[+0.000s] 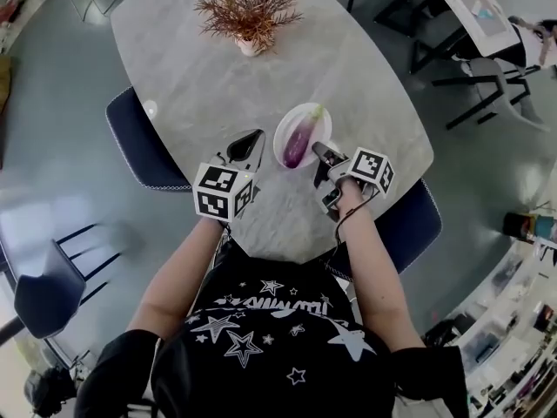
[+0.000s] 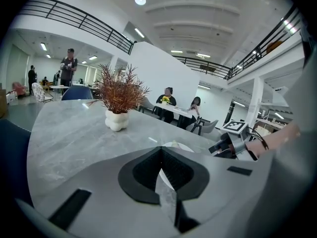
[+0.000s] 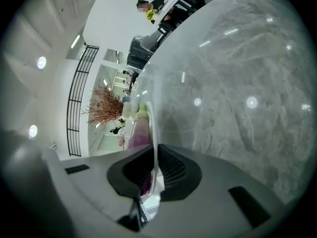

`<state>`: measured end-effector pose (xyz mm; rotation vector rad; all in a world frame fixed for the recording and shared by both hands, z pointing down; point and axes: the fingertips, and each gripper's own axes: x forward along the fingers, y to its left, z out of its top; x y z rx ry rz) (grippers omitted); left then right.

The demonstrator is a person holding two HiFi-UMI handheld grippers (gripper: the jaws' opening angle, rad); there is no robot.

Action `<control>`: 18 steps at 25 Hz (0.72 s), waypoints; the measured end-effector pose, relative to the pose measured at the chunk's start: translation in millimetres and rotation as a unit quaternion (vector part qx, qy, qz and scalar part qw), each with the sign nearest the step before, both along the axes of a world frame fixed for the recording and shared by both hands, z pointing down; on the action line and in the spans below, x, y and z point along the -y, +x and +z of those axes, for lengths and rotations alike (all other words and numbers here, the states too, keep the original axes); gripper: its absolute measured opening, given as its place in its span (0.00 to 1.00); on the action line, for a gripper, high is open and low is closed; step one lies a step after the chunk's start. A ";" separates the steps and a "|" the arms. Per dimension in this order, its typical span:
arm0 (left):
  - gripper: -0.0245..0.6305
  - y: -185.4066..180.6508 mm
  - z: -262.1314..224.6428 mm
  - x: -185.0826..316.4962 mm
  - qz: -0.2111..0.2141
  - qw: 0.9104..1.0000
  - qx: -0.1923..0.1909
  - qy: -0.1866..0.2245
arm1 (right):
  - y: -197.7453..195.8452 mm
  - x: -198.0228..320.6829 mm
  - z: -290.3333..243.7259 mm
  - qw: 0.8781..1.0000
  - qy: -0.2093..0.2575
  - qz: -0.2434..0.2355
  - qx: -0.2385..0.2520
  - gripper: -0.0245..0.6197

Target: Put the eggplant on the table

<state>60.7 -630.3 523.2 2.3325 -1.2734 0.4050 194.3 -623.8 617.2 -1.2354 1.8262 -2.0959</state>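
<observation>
The task is barely begun, by the look of it; the eggplant (image 1: 298, 139) lies on a white plate (image 1: 312, 138) near the middle of the grey marble bench (image 1: 218, 77), its green stem towards 1 o'clock, and no part of it touches the bench surface. The right gripper (image 1: 320, 151) sits at the plate's 4 o'clock edge; the right gripper view shows its jaws drawn narrow on the thin white rim of the plate, with the purple eggplant just beyond the rim, so it is the plate that is pinched and not the eggplant. The left gripper (image 1: 254, 138) rests at the plate's 8 o'clock, just beside it without touching; its own view shows the jaws pressed together at the tips with nothing between them. What is left, I judge, is the whole transfer: the eggplant has to come off the plate, lifted or tipped out, and settle on bare bench. Counted: one eggplant; one plate; one dried plant (image 1: 248, 11) in a white pot at 12 o'clock from the plate, well apart from it; two grippers; two dark blue chairs (image 1: 130, 142) against the bench, at its 9 o'clock and 4 o'clock edges.
</observation>
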 end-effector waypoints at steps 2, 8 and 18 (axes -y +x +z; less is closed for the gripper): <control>0.05 1.1 3.4 -0.7 -0.001 1.000 0.001 -0.005 | 0.6 2.2 4.7 1.000 -0.006 0.000 -0.001 0.07; 0.05 -2.5 13.7 0.4 -0.009 1.000 0.002 -0.014 | -4.2 8.8 16.3 1.000 -0.017 -0.009 -0.010 0.07; 0.05 -6.3 16.0 -0.5 -0.007 1.000 0.003 -0.016 | -6.4 6.9 23.8 0.999 -0.034 -0.010 -0.038 0.07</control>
